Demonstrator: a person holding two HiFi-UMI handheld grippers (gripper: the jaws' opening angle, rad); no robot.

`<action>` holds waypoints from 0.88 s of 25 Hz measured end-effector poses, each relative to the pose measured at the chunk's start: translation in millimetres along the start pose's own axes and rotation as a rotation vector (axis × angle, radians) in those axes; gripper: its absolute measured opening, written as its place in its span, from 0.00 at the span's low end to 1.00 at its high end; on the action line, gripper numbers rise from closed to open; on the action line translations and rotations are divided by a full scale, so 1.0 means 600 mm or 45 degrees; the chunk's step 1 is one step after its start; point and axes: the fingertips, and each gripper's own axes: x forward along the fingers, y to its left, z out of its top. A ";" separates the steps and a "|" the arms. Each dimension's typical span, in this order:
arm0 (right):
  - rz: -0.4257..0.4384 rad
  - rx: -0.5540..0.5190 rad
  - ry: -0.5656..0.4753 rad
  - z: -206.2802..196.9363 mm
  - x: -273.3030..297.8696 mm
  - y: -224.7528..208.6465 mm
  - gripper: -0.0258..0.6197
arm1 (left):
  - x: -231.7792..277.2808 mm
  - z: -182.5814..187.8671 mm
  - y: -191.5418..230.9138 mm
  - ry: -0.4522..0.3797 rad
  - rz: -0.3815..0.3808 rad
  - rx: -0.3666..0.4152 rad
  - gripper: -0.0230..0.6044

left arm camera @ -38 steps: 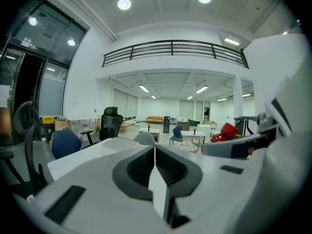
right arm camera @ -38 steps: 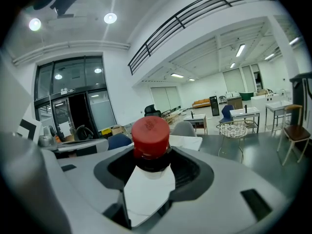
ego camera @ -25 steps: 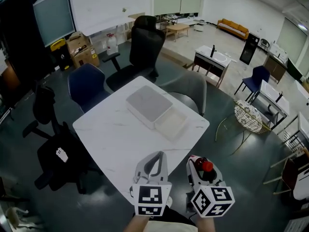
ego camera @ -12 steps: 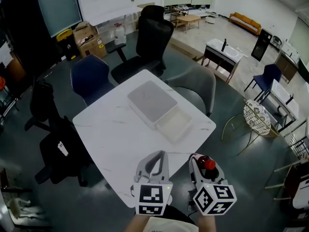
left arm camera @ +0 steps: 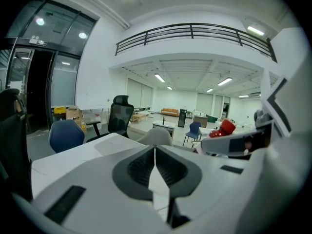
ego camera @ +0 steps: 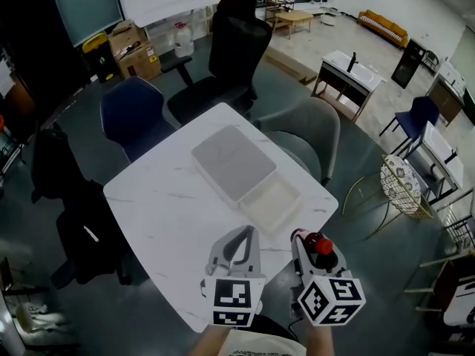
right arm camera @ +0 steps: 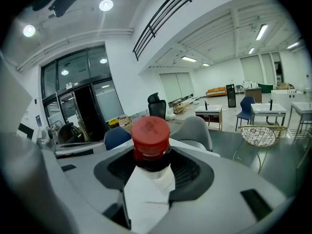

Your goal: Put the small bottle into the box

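While the bottle hangs short of the box (head view): the right gripper [ego camera: 306,238] is clamped on the bottle [ego camera: 319,245], red cap up, on the person's side of the box [ego camera: 291,199], about at the table [ego camera: 163,206] edge and not above the box.
Left gripper, head view: the left gripper [ego camera: 242,233] has its jaws together with nothing in them, just beside the right one and also on the person's side of the box.
Box, head view: an open clear tray that looks empty; a grey slab [ego camera: 231,160] touches its far side. Whether that is the lid or a second box, I cannot tell.
Left gripper view: the left gripper [left arm camera: 155,150] shows jaws pressed tip to tip and empty. The bottle [left arm camera: 226,126] and right gripper [left arm camera: 234,143] show to its right, the table [left arm camera: 68,156] ahead; the box is hard to make out here.
Right gripper view: the right gripper [right arm camera: 152,168] grips the bottle [right arm camera: 151,135] at the neck, just under the cap. The bottle stands upright and hides the box.
Done, by my reading: the bottle is picked up and held firmly.
Left to do: carry it forward over the box, lower it in, let go.
Counts: one bottle, one box, one grey slab, one table, two grippers.
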 end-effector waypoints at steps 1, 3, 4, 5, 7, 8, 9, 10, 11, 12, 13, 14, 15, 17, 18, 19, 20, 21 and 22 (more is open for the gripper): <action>0.001 -0.002 0.010 0.003 0.015 -0.001 0.39 | 0.012 0.000 0.006 0.008 -0.001 -0.006 0.07; 0.002 -0.004 0.038 0.005 0.042 -0.006 0.39 | 0.034 -0.003 0.015 0.031 -0.005 -0.018 0.07; 0.002 -0.006 0.056 0.003 0.055 -0.008 0.39 | 0.045 -0.007 0.019 0.044 -0.008 -0.026 0.07; 0.003 -0.010 0.075 0.001 0.068 -0.011 0.39 | 0.055 -0.011 0.022 0.057 -0.010 -0.034 0.07; 0.006 -0.015 0.111 -0.005 0.093 -0.016 0.39 | 0.075 -0.021 0.029 0.083 -0.015 -0.047 0.07; 0.006 -0.016 0.126 -0.008 0.105 -0.017 0.39 | 0.085 -0.027 0.033 0.095 -0.019 -0.053 0.07; 0.006 -0.019 0.140 -0.011 0.116 -0.019 0.39 | 0.095 -0.033 0.036 0.108 -0.023 -0.059 0.07; 0.005 -0.022 0.153 -0.014 0.128 -0.022 0.39 | 0.104 -0.038 0.039 0.120 -0.027 -0.066 0.07; 0.004 -0.026 0.166 -0.017 0.138 -0.025 0.39 | 0.113 -0.044 0.042 0.130 -0.031 -0.073 0.07; 0.003 -0.030 0.179 -0.020 0.149 -0.028 0.39 | 0.121 -0.049 0.044 0.140 -0.033 -0.081 0.07; 0.003 -0.034 0.193 -0.024 0.159 -0.031 0.39 | 0.129 -0.055 0.045 0.150 -0.036 -0.088 0.07; 0.003 -0.039 0.206 -0.027 0.169 -0.033 0.39 | 0.137 -0.061 0.046 0.161 -0.039 -0.096 0.07; 0.005 -0.046 0.218 -0.030 0.179 -0.036 0.39 | 0.145 -0.067 0.046 0.172 -0.041 -0.102 0.07; 0.009 -0.060 0.241 -0.037 0.198 -0.040 0.39 | 0.159 -0.079 0.047 0.193 -0.045 -0.113 0.07; 0.011 -0.068 0.252 -0.042 0.209 -0.043 0.39 | 0.166 -0.085 0.048 0.202 -0.045 -0.118 0.07; 0.012 -0.076 0.264 -0.047 0.219 -0.045 0.39 | 0.172 -0.091 0.049 0.211 -0.045 -0.123 0.07; 0.013 -0.084 0.276 -0.052 0.229 -0.047 0.39 | 0.178 -0.096 0.051 0.220 -0.044 -0.129 0.07; 0.015 -0.090 0.289 -0.057 0.238 -0.049 0.39 | 0.182 -0.101 0.052 0.229 -0.043 -0.134 0.07; 0.017 -0.094 0.300 -0.061 0.247 -0.051 0.39 | 0.186 -0.105 0.054 0.237 -0.043 -0.138 0.07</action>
